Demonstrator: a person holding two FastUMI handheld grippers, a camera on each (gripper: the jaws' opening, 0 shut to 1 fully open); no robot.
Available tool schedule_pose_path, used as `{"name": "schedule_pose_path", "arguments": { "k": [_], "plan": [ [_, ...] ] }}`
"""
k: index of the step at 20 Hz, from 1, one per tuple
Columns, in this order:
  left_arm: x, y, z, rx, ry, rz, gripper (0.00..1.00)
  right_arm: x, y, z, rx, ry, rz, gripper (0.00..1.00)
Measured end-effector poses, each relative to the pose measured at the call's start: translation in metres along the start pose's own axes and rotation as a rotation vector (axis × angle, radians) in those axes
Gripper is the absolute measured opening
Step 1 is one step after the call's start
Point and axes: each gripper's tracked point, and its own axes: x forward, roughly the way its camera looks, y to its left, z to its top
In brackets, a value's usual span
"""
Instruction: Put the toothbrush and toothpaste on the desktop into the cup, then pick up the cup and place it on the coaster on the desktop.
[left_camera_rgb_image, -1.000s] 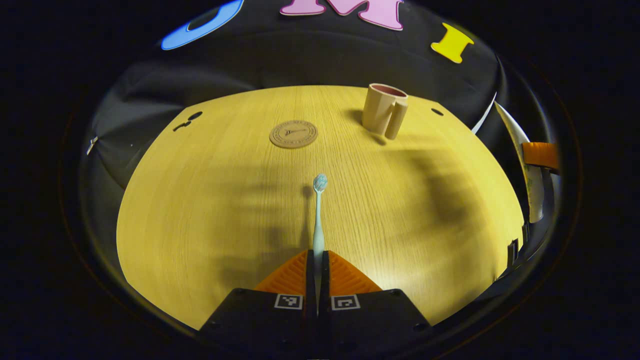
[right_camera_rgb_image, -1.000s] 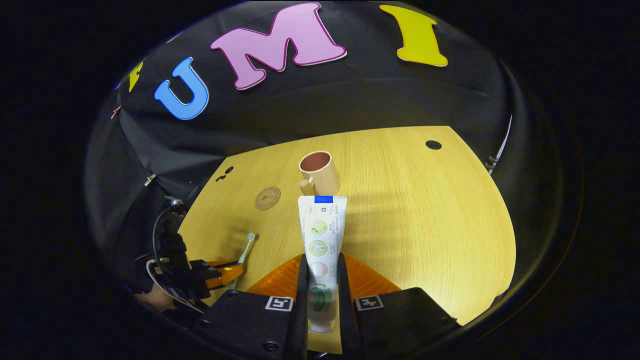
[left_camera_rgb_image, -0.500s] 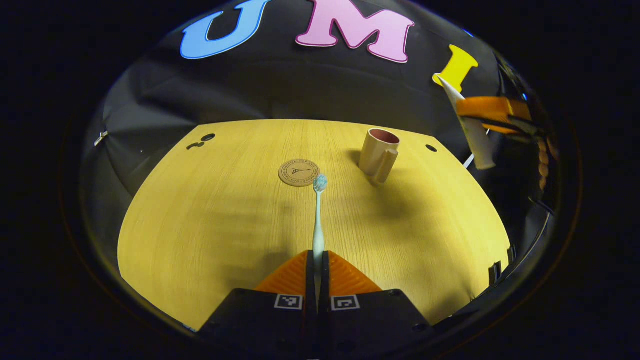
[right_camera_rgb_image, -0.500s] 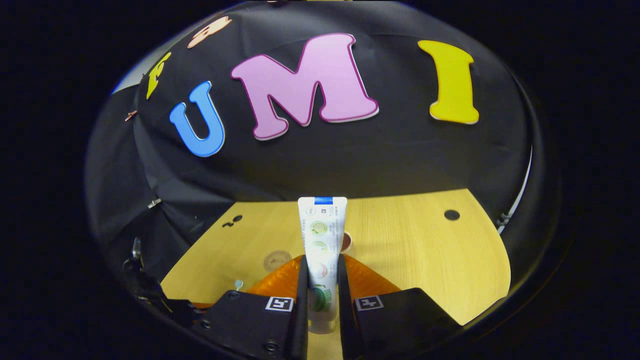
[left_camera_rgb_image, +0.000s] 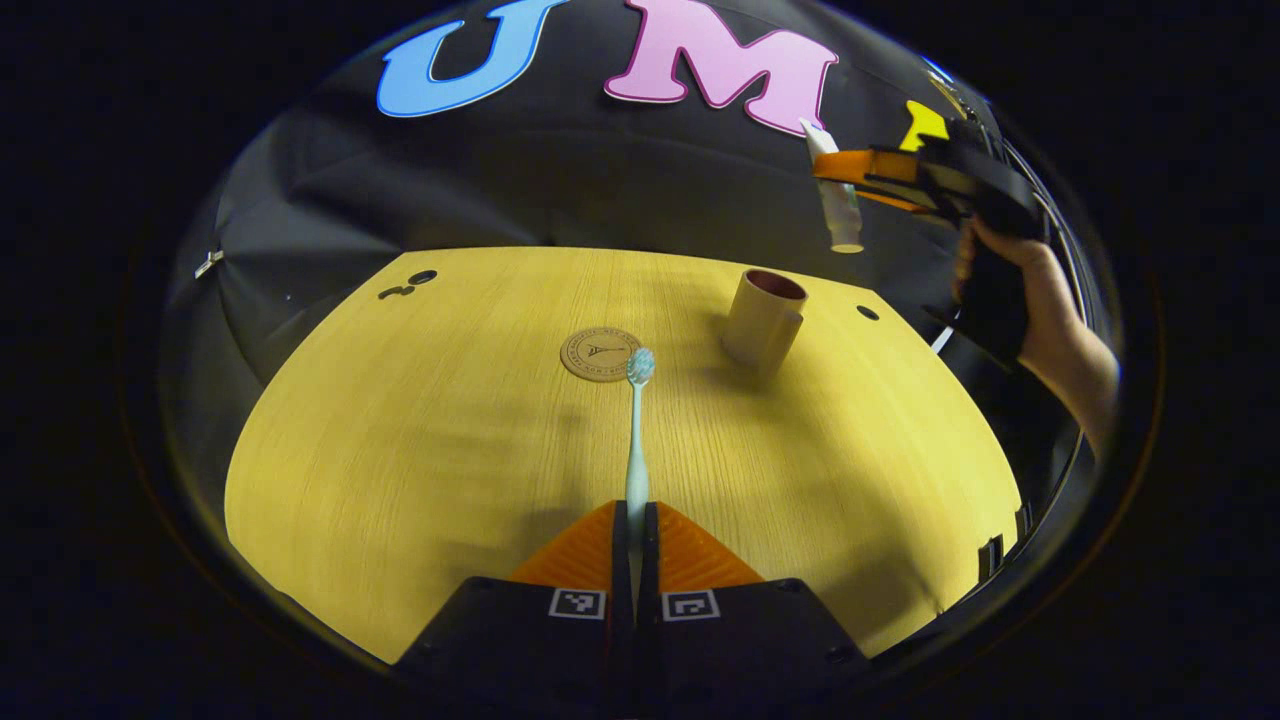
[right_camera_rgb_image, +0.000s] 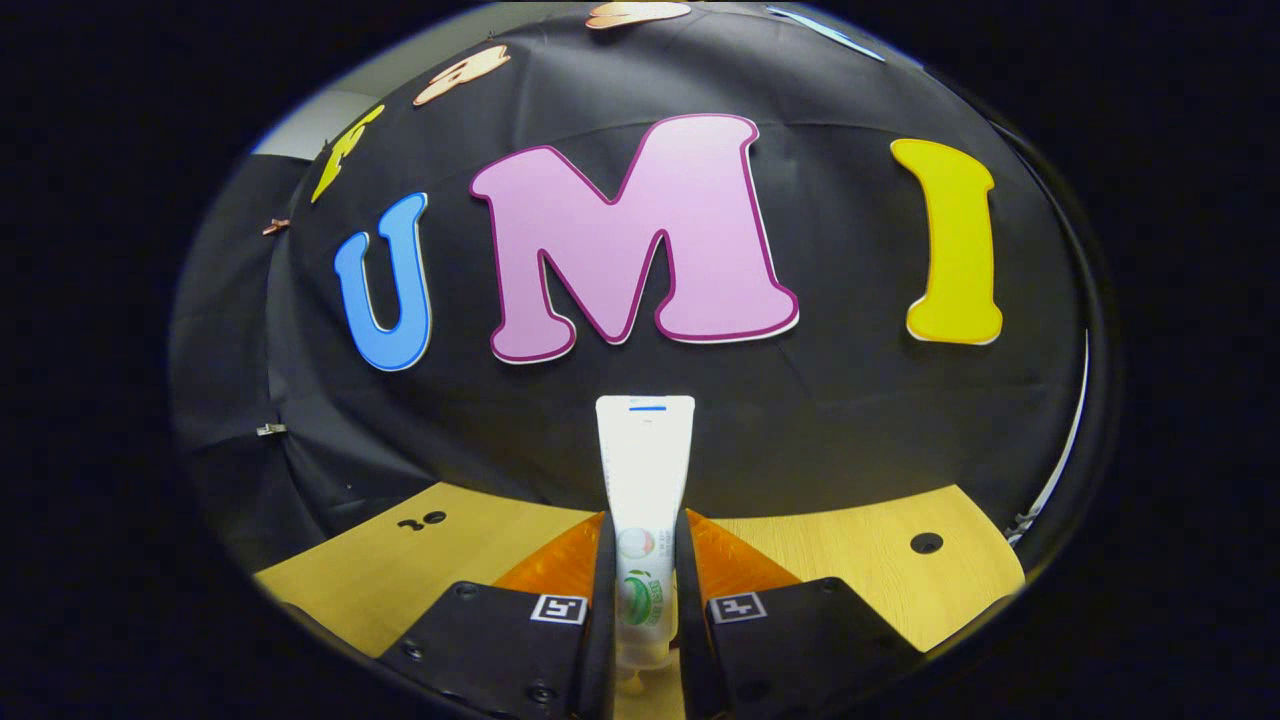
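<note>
The step in hand is the loading of the cup, and neither item is in it yet. The beige plastic cup with a dark red inside (left_camera_rgb_image: 763, 318) stands upright on the yellow wood-grain desktop (left_camera_rgb_image: 400, 450), and serves here as the landmark.

The right gripper (left_camera_rgb_image: 850, 185) hangs above the cup and a little to its right in the left gripper view, held by a person's hand (left_camera_rgb_image: 1040, 310). Its orange fingers press from both sides on the white toothpaste tube (right_camera_rgb_image: 645, 470), which points cap-down toward the cup's mouth. In the right gripper view the tube stands up between the fingers against the booth wall, so the camera looks out level, not down at the cup.

The left gripper (left_camera_rgb_image: 636, 525) has its jaws closed narrow on the handle of the pale blue toothbrush (left_camera_rgb_image: 636, 440), held clear of the desk. The brush head sits to the left of the cup and nearer the camera, overlapping the round brown cork coaster (left_camera_rgb_image: 598, 354) in this view.

The next move, as I judge it, calls for lowering the tube straight into the cup's mouth and letting go, then bringing the toothbrush across.

The coaster lies just left of the cup, apart from it. Nothing stands between cup and coaster; the cup's handle cannot be made out from here. Small dark holes (left_camera_rgb_image: 867, 312) mark the desktop to the cup's right and far left.
</note>
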Motion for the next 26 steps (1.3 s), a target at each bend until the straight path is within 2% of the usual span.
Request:
{"name": "schedule_pose_path", "arguments": {
  "k": [4,7,12,13,14,17,18,19,20,21,23,24,25,26],
  "plan": [
    [0.007,-0.008,0.020,-0.041,-0.041,-0.024,0.06,0.034,-0.006,-0.013,-0.070,-0.086,-0.019,0.30],
    [0.008,-0.014,0.040,-0.074,-0.083,-0.043,0.06,0.050,-0.010,-0.039,-0.088,-0.077,-0.027,0.29],
    [0.001,-0.023,0.081,-0.095,-0.156,-0.051,0.07,0.049,-0.018,-0.077,-0.053,-0.060,-0.048,0.30],
    [-0.001,-0.024,0.088,-0.100,-0.171,-0.054,0.06,0.048,-0.018,-0.079,-0.050,-0.067,-0.049,0.36],
    [-0.003,-0.025,0.094,-0.101,-0.182,-0.055,0.06,0.048,-0.017,-0.082,-0.051,-0.070,-0.052,0.29],
    [-0.004,-0.031,0.106,-0.093,-0.209,-0.057,0.06,0.048,-0.019,-0.094,-0.047,-0.054,-0.056,0.36],
    [-0.004,-0.033,0.107,-0.095,-0.213,-0.062,0.07,0.048,-0.020,-0.101,-0.039,-0.040,-0.061,0.32],
    [-0.002,-0.036,0.109,-0.098,-0.217,-0.064,0.07,0.046,-0.022,-0.107,-0.028,-0.026,-0.065,0.34],
    [-0.003,-0.039,0.109,-0.097,-0.220,-0.066,0.07,0.044,-0.023,-0.114,-0.022,-0.016,-0.067,0.31],
    [-0.001,-0.041,0.110,-0.096,-0.223,-0.068,0.07,0.041,-0.023,-0.118,-0.019,-0.005,-0.064,0.40],
    [0.000,-0.049,0.113,-0.095,-0.234,-0.076,0.07,0.033,-0.027,-0.122,-0.030,-0.013,-0.070,0.49],
    [0.001,-0.053,0.115,-0.096,-0.237,-0.082,0.06,0.029,-0.029,-0.121,-0.031,-0.010,-0.070,0.45],
    [0.003,-0.058,0.117,-0.098,-0.241,-0.092,0.06,0.025,-0.031,-0.122,-0.028,0.000,-0.066,0.54],
    [0.003,-0.063,0.119,-0.098,-0.244,-0.100,0.06,0.019,-0.032,-0.123,-0.026,0.010,-0.063,0.55]
  ]
}}
